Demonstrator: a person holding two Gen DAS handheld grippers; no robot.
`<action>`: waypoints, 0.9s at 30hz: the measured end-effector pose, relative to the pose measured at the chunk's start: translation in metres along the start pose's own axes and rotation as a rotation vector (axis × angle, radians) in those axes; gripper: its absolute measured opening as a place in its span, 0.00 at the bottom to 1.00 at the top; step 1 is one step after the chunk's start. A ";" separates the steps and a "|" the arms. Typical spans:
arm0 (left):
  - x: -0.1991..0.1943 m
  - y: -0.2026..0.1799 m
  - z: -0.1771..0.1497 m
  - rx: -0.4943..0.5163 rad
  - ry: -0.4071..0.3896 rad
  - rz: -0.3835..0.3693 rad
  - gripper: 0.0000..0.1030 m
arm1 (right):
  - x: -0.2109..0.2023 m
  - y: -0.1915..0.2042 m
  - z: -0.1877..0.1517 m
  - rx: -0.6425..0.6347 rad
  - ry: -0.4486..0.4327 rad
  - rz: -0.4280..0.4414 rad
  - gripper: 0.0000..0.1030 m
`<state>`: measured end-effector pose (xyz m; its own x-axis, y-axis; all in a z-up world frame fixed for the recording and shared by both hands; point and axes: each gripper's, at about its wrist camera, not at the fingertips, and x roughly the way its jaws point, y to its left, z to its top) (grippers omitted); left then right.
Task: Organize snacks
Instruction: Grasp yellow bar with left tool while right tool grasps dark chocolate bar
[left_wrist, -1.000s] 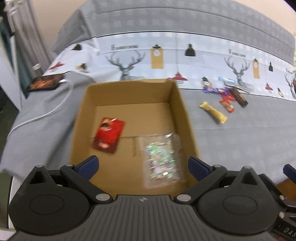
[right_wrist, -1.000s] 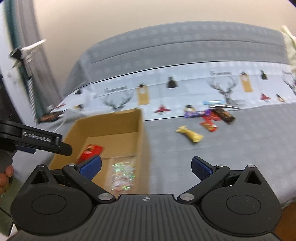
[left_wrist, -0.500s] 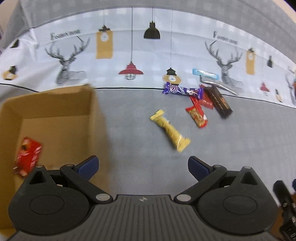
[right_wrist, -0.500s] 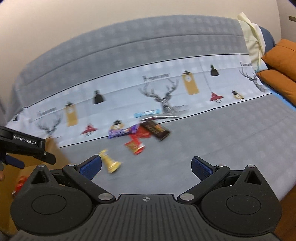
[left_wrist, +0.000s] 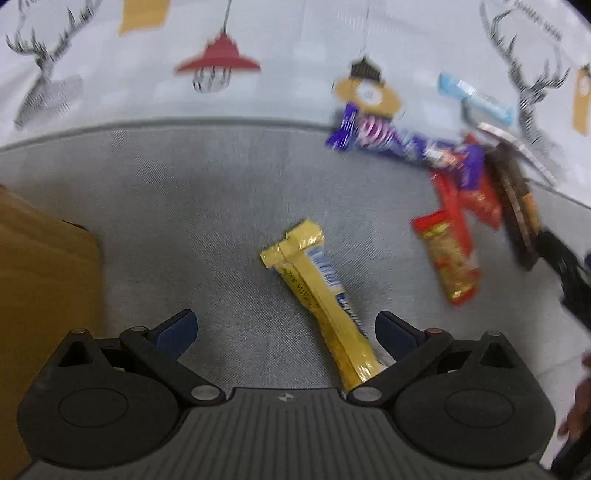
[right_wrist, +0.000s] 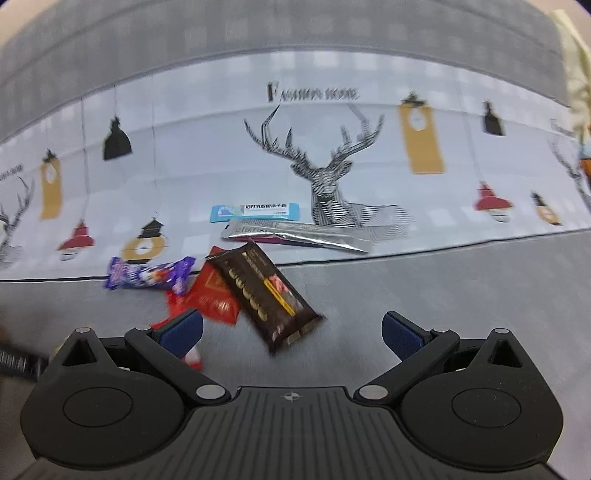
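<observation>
Both views are pretty smeared, so wrapper text is mostly unreadable. In the left wrist view the left gripper (left_wrist: 286, 328) has its jaws spread wide with nothing clamped. The yellow snack bar (left_wrist: 320, 301) lies on the grey bedspread (left_wrist: 207, 206) between the two fingers, closer to the right one; its near end disappears under that finger's linkage, so I can't tell if it touches. Off past the left finger, a corner of the cardboard box (left_wrist: 44, 295) is cut off by the frame edge and its inside isn't visible. Ahead and right of the jaws sit a purple candy wrapper (left_wrist: 402, 138), a red-and-yellow snack pack (left_wrist: 452, 258) and a dark chocolate bar (left_wrist: 517, 206), all blurry. A dark shape at the far right edge is too smudged to name.

The right wrist view gives that pile sharper: the right gripper (right_wrist: 291, 330) is also wide open and empty, with the dark chocolate bar (right_wrist: 264, 295) just ahead between the fingers, overlapping a red packet (right_wrist: 212, 295). Its left fingertip (right_wrist: 183, 330) hides part of another red wrapper. Only this view clearly shows the silver foil sachet (right_wrist: 295, 234) and light blue packet (right_wrist: 255, 212) farther ahead on the deer-print band (right_wrist: 332, 155). The yellow bar and box don't show here.
</observation>
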<state>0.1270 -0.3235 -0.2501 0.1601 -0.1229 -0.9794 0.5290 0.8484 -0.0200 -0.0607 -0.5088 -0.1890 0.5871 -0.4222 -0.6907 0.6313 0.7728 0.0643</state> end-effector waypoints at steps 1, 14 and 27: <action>0.008 0.001 0.000 -0.001 0.018 0.003 1.00 | 0.013 0.001 0.003 -0.013 0.014 0.001 1.00; 0.011 -0.003 -0.007 0.038 -0.047 0.035 1.00 | 0.083 0.013 0.000 -0.111 0.068 0.010 1.00; -0.017 -0.001 -0.002 0.010 -0.021 -0.009 0.15 | 0.057 0.023 -0.009 -0.144 0.092 0.049 0.41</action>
<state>0.1223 -0.3220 -0.2341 0.1733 -0.1412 -0.9747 0.5390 0.8419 -0.0262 -0.0174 -0.5101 -0.2334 0.5619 -0.3424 -0.7530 0.5200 0.8541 -0.0003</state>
